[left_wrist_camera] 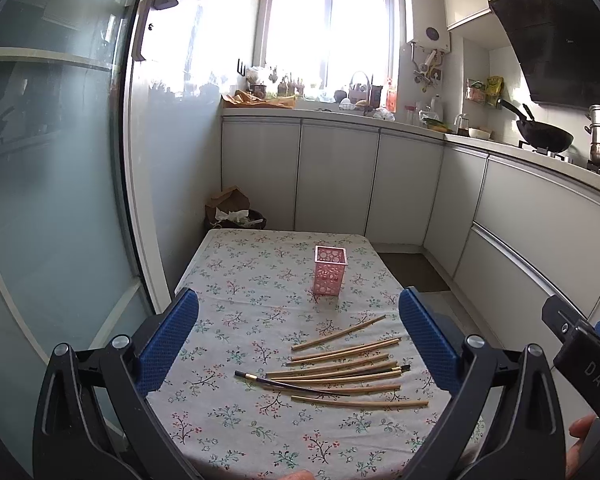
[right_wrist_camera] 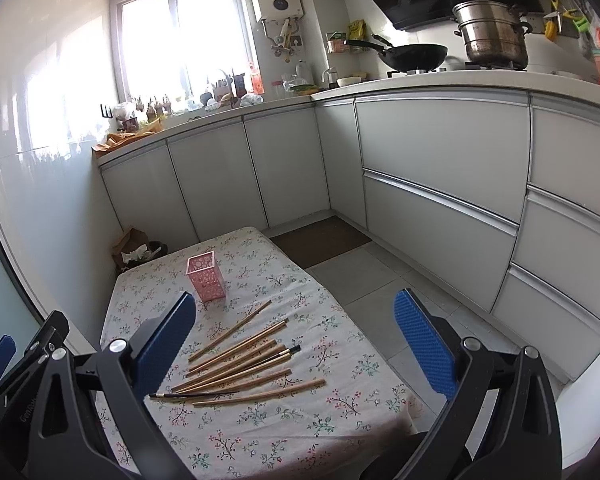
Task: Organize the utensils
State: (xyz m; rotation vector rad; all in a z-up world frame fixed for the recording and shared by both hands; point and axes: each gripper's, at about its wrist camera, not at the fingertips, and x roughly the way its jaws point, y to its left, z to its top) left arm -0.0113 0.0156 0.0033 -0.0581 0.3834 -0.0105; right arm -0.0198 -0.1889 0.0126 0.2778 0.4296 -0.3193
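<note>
We hold the left gripper [left_wrist_camera: 298,336] and right gripper [right_wrist_camera: 296,340] with jaws apart above the table [left_wrist_camera: 228,420]; chopsticks [left_wrist_camera: 352,372] lie fanned toward its right edge, the pink holder [left_wrist_camera: 330,270] upright nearer the far edge.

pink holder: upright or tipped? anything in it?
Upright: the pink holder stands on its base, opening up. No chopsticks protrude; all lie on the table.

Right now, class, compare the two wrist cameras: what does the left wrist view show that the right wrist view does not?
Only the left wrist view shows the frosted glass sliding door. Only the right wrist view shows the tiled grey floor beside the table. Both share the pink perforated plastic holder, standing upright, the loose wooden chopsticks on the floral tablecloth, and the black wok.
</note>
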